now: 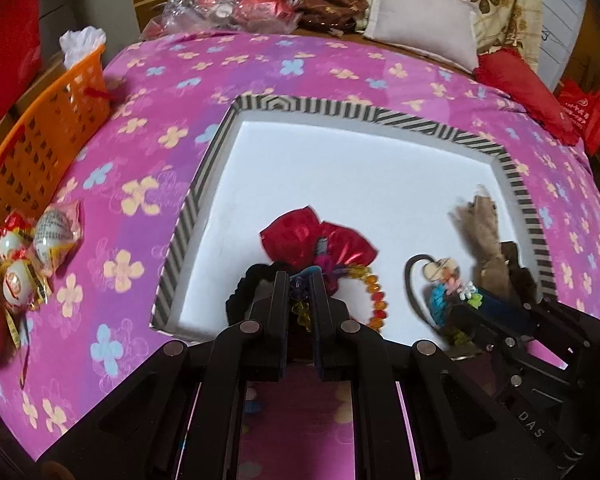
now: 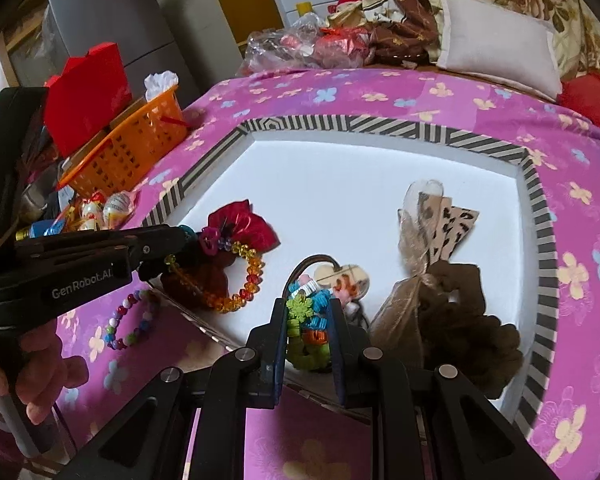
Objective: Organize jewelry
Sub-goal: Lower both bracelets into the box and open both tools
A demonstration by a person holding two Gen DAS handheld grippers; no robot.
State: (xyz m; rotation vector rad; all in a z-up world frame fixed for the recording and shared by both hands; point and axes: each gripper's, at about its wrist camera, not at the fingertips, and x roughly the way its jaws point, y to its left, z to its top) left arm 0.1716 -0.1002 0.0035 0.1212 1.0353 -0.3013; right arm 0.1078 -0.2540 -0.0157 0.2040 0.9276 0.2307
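Your left gripper (image 1: 300,280) is squeezed tight on the bead bracelet (image 1: 374,300), just over the near edge of the striped box (image 1: 516,184). Your right gripper (image 2: 309,312) pinches the colorful knitted piece (image 2: 312,320) there too.

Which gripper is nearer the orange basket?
Left. The left gripper sits at the tray's basket-side edge, below the orange basket; the right gripper is farther along, mid-tray.
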